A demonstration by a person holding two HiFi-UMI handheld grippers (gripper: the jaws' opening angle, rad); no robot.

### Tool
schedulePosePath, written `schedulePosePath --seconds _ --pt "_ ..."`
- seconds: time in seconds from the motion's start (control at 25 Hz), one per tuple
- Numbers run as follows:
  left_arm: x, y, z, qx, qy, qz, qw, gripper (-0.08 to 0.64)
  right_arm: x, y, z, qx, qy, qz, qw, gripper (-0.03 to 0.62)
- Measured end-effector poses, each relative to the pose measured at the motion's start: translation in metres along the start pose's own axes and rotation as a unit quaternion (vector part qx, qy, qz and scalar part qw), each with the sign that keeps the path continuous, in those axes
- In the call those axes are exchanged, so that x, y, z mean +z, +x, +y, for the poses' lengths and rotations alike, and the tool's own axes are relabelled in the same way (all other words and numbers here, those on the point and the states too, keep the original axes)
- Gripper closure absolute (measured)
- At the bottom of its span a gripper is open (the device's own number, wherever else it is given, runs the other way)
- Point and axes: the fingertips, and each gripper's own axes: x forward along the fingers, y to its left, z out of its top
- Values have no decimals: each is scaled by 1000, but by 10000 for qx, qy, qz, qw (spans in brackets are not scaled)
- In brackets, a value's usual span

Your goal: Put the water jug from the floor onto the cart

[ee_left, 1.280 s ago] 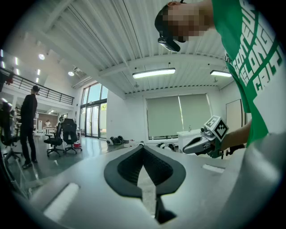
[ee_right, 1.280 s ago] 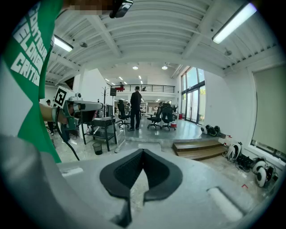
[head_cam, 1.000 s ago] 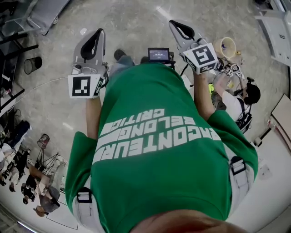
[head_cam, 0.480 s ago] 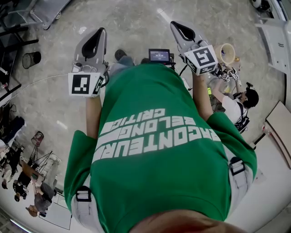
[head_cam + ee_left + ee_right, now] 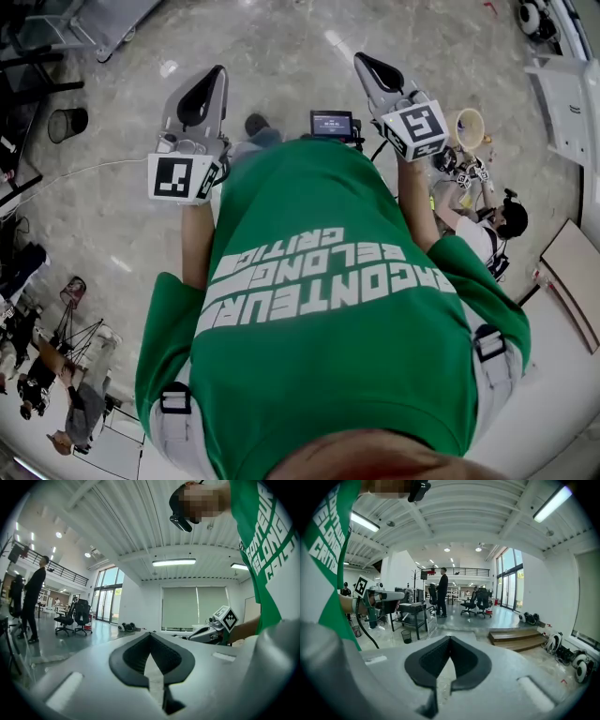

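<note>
Floor is lying bare under both tools in the head view. You are holding the left gripper and the right gripper out ahead. The water jug is not showing for certain, though a pale round container at far right may be it. In the left gripper view, the tongs are pressing together on nothing. In the right gripper view, likewise. Reaching a jug with them closed, you are risking shoving it over.
</note>
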Motion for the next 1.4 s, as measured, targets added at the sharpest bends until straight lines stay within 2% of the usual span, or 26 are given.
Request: schedulePosePath --seconds 0.32,0.52,0.76,1.0,1.4 --pt "-11 -12 69 102 -196 -44 9997 545 16 63 22 77 -270 229 9993 600" --pt "-8 -16 81 13 -341 -92 9994 545 17 64 24 -67 -404 350 9986 600" --pt "-15 -12 89 -88 -541 -95 9984 545 14 67 18 -212 -225 409 9987 600" --pt "-16 9 100 -93 -574 -50 9983 545 14 85 -1 -168 -207 466 9986 600" --pt "-2 74 171 132 -516 60 9986 545 48 180 -63 65 -181 259 9995 600"
